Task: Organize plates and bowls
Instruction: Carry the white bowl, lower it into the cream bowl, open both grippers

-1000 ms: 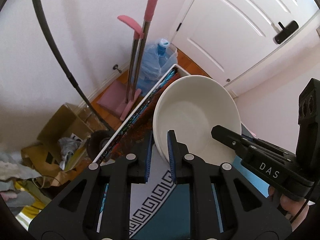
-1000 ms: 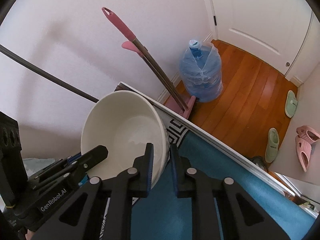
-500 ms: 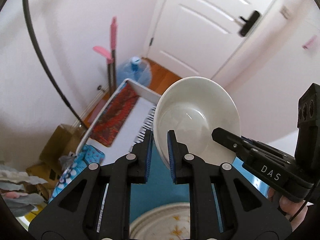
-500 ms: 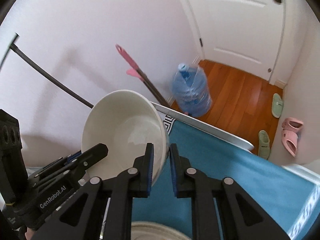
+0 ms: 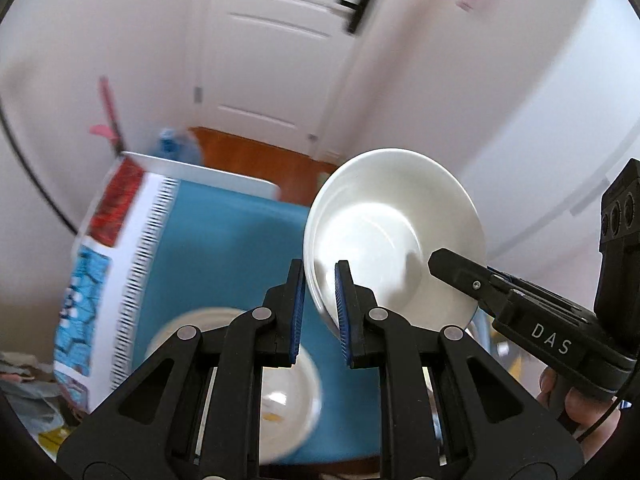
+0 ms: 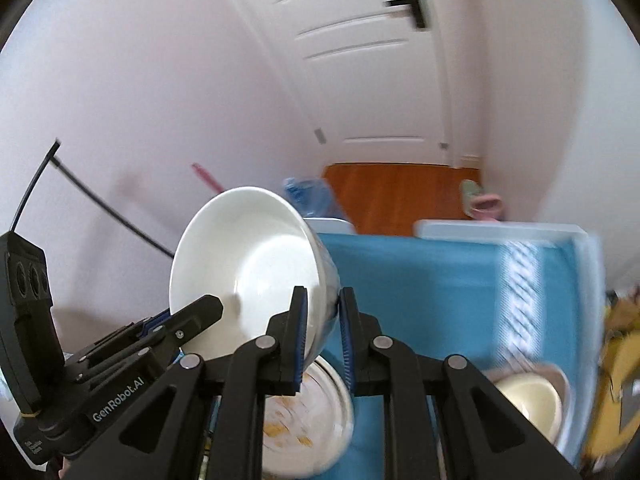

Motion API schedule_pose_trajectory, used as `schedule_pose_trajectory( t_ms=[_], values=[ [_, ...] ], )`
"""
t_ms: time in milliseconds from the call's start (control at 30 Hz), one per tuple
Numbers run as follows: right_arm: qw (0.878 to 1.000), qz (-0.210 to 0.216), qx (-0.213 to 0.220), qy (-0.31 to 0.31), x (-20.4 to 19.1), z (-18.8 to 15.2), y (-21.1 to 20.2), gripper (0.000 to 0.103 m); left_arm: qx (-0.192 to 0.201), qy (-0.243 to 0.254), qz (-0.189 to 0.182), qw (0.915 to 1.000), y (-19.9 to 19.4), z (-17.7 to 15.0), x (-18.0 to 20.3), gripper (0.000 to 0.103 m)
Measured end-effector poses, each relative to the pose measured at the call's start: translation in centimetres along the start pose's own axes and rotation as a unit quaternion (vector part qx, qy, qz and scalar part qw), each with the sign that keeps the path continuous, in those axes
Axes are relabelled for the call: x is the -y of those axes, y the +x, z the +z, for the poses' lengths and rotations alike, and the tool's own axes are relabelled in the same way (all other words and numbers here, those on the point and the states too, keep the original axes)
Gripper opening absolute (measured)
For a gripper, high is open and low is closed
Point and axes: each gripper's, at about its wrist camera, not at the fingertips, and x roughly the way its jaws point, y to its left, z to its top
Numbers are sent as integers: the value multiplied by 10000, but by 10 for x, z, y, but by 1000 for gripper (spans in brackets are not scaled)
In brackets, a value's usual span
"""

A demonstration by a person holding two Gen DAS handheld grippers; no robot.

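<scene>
White bowl (image 5: 394, 236) held tilted in the air above the blue-covered desk (image 5: 232, 236), its rim clamped on opposite sides by the left hand-held gripper (image 5: 320, 280) and right hand-held gripper (image 6: 323, 304); patterned plate (image 6: 304, 424) lies below.

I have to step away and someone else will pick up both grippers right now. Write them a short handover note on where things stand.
Left gripper: shut on the white bowl, gripping its near rim.
Right gripper: shut on the same bowl's opposite rim. The bowl is held tilted in the air between the two, above the blue cloth.
Below: a plate with yellow marks lies on the cloth under the bowl; a cream bowl sits to its right.
Done: the white bowl is picked up.
Left: set it down where it belongs, probably stacked with the other dishes, then release both grips. The frames are blurred; nothing else is clear.
</scene>
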Motion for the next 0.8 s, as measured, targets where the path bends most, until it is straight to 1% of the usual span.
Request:
schedule_pose_trajectory(
  t_ms=[100,167,267,367,567,700,800],
  values=[
    [9990,-275,139,313,22,-22,-28,15,-207,386,-282,9986,7,-17,34,13],
    [9970,-499,225,553,41,-39,-45,15,-412,595,-482,9962,16,-29,55,13],
    [9922,-758,263,950,65,-63,-62,15,-702,922,-696,9908,30,-49,81,13],
    [9862,-958,238,1328,94,-87,-73,15,-994,1189,-797,9847,47,-67,102,13],
    [9736,-1236,114,1917,135,-131,-71,15,-1458,1587,-835,9729,84,-92,130,13],
    [9678,-1282,24,2166,157,-145,-62,15,-1711,1717,-805,9668,109,-103,138,13],
    [9665,-1311,-18,2206,168,-150,-55,15,-1874,1749,-745,9637,125,-109,142,13]
  ],
)
